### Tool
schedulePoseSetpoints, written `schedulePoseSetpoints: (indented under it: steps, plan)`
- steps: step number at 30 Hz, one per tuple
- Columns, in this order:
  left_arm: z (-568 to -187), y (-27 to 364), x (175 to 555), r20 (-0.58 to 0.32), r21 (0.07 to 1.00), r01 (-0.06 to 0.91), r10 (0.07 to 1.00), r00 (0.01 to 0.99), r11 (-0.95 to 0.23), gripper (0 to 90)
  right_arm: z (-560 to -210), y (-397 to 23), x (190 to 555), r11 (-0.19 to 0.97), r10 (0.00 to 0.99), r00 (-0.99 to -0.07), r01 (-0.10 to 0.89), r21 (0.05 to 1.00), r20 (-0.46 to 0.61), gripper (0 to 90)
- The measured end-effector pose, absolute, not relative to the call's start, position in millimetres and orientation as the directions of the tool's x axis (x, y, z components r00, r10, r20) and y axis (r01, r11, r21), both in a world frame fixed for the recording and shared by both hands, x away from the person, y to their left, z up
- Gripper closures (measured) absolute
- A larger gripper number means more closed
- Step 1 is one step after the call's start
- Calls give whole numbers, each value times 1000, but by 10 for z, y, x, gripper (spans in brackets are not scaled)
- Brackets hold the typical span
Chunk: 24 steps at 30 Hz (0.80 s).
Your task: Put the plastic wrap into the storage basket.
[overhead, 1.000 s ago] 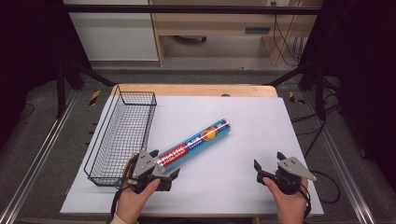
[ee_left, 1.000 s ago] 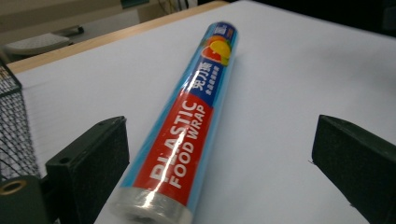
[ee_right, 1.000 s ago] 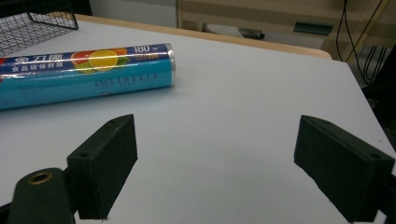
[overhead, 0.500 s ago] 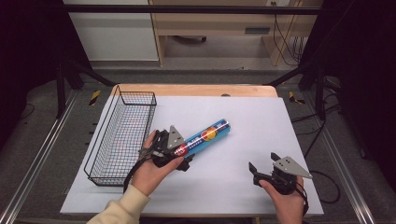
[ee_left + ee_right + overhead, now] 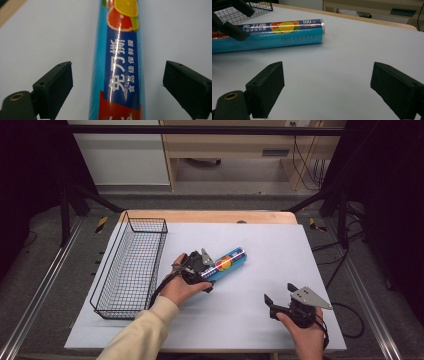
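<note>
Cling-film roll point(image 5: 226, 264), blue with fruit print, lies flat on white table point(image 5: 260, 320), slanting up to right, just right of wire basket point(image 5: 131, 265). Left tongs point(image 5: 207, 279) straddle roll's lower-left end. In left gripper view, roll point(image 5: 117, 72) runs lengthwise between two black pads point(image 5: 56, 86), gaps on both sides; jaws apart, just been closing, not yet pressing. Right tongs point(image 5: 282, 297) rest well apart near table's right front, jaws apart, nothing between; roll point(image 5: 277, 35) lies ahead of them.
</note>
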<state>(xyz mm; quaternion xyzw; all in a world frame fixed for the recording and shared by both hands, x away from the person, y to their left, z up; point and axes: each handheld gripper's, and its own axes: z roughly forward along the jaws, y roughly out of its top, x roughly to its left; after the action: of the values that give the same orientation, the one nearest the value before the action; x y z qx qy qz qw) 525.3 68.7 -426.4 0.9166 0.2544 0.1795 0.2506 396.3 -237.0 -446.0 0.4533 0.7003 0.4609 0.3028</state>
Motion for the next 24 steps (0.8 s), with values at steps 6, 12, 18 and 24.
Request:
schedulePoseSetpoints:
  steps: [6, 12, 18, 24]
  plan:
    - [-4340, 645, 5354, 172, 514, 407, 556, 813, -755, 124, -4464, -2364, 3968, 164, 911, -412, 362, 918, -1, 124]
    - [-4394, 588, 5437, 159, 496, 425, 560, 813, -757, 167, -4467, -2363, 3972, 163, 909, -416, 364, 917, 4, 128]
    - [-4440, 558, 5501, 161, 456, 437, 555, 816, -775, 226, -4467, -2362, 3974, 161, 908, -420, 365, 917, 8, 130]
    - [-4454, 528, 5548, 142, 434, 455, 557, 818, -778, 275, -4469, -2358, 3976, 163, 904, -428, 367, 916, 11, 131]
